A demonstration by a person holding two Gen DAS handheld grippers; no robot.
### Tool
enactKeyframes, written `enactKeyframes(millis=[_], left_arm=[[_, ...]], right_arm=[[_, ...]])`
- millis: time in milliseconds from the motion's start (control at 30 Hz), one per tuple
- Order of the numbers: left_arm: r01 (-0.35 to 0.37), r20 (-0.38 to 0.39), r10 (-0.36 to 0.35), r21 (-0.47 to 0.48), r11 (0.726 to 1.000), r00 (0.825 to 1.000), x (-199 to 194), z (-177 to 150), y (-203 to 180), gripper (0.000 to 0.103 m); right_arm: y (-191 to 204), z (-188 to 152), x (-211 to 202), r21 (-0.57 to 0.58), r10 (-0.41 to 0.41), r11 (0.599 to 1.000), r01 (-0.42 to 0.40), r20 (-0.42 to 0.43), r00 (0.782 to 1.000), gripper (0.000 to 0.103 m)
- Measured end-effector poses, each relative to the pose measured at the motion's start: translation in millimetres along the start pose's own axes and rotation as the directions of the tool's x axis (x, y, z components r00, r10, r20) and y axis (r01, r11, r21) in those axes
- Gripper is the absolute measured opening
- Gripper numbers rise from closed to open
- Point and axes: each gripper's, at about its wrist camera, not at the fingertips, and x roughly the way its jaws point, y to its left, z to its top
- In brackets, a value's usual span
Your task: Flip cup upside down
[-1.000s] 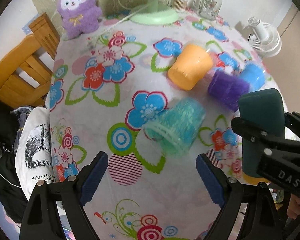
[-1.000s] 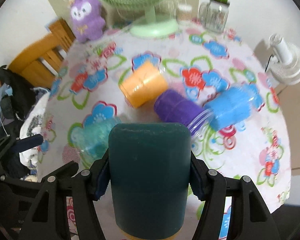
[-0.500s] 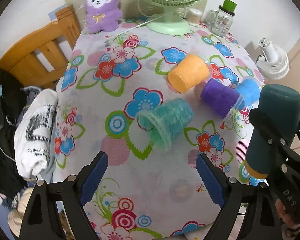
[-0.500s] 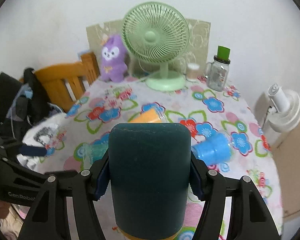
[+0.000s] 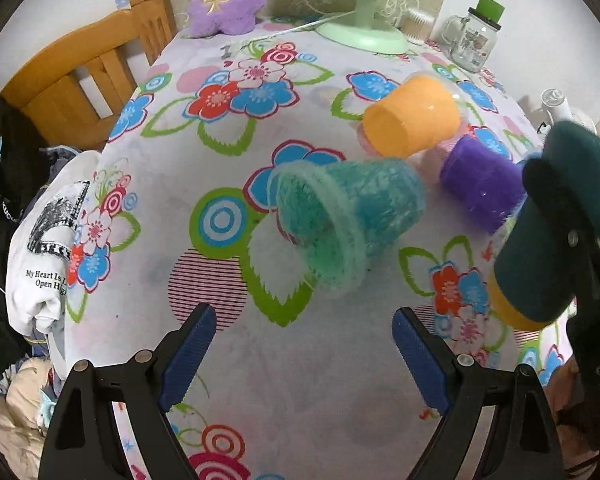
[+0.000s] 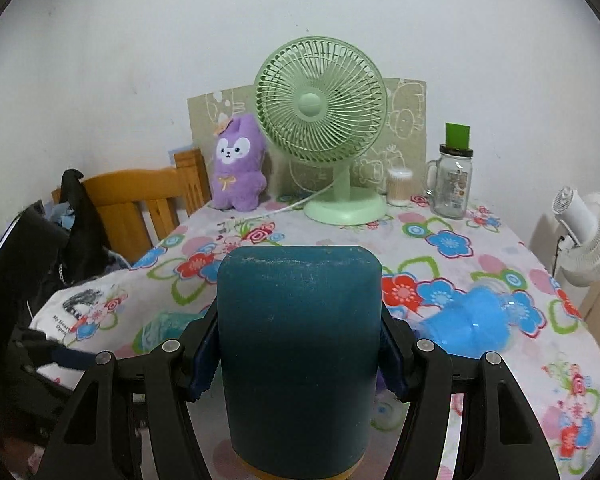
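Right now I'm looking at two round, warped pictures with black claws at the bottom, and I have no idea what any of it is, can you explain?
A person holds a two-finger gripper in each hand, each carrying a wide-angle camera. One picture looks along the left gripper, open and empty. The other looks along the right gripper, shut on a dark teal cup. Lying sideways on the flowered tablecloth are green, orange, purple and blue cups.

Soft even indoor light, faint shadows; fisheye bending, dark corners, slight motion blur.
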Motion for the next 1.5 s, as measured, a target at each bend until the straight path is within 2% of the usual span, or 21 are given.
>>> enactKeyframes(millis=[133, 233, 400, 533, 667, 700, 767, 833, 900, 1133, 1500], left_arm=[[-0.009, -0.001, 0.009, -0.012, 1.0, 1.0, 9.7, -2.0, 7.2, 0.091], [-0.016, -0.001, 0.016, -0.02, 1.0, 1.0, 15.1, -3.5, 12.5, 0.091], [-0.02, -0.005, 0.02, -0.02, 1.0, 1.0, 19.6, -5.6, 17.4, 0.091], [-0.014, -0.015, 0.014, -0.015, 1.0, 1.0, 19.4, -6.9, 17.9, 0.091], [-0.013, -0.035, 0.013, -0.006, 1.0, 0.999, 18.8, -8.3, 15.3, 0.091], [-0.013, -0.037, 0.012, -0.003, 1.0, 0.999, 18.5, -8.4, 14.5, 0.091], [-0.012, -0.048, 0.012, 0.006, 1.0, 0.999, 16.1, -10.1, 11.9, 0.091], [-0.017, -0.057, 0.018, 0.018, 1.0, 0.998, 13.4, -11.5, 9.4, 0.091], [-0.014, -0.068, 0.015, 0.028, 1.0, 0.998, 9.0, -13.1, 7.7, 0.091], [0.051, -0.097, -0.045, 0.058, 0.997, 0.994, -28.7, -4.7, -3.5, 0.091], [0.083, -0.057, -0.078, 0.101, 0.991, 0.995, -86.4, 22.7, -15.6, 0.092]], right_arm=[[5.1, -8.4, 21.4, 0.003, 0.014, 1.0, -0.014, -0.03, 0.999, 0.068], [6.7, -14.1, 35.3, 0.006, 0.023, 1.0, -0.022, -0.088, 0.996, 0.068], [5.2, -22.1, 33.0, 0.009, 0.016, 1.0, -0.015, -0.116, 0.993, 0.068], [10.8, -26.6, 23.3, -0.032, 0.02, 0.999, -0.025, -0.137, 0.99, 0.069], [10.4, -28.8, 20.4, -0.023, 0.023, 0.999, -0.028, -0.187, 0.982, 0.07], [9.2, -28.4, 20.9, -0.012, 0.025, 1.0, -0.028, -0.202, 0.979, 0.071], [6.1, -27.0, 21.2, 0.014, 0.025, 1.0, -0.022, -0.236, 0.972, 0.085], [4.3, -24.6, 21.3, 0.014, -0.008, 1.0, 0.013, -0.277, 0.961, 0.096], [2.8, -20.3, 18.5, 0.008, -0.027, 0.999, 0.031, -0.321, 0.947, 0.096], [-4.5, 13.2, -13.0, 0.059, -0.002, 0.998, 0.026, -0.384, 0.923, 0.096], [-9.5, 71.2, -53.4, 0.06, -0.035, 0.996, 0.063, -0.387, 0.921, 0.096]])
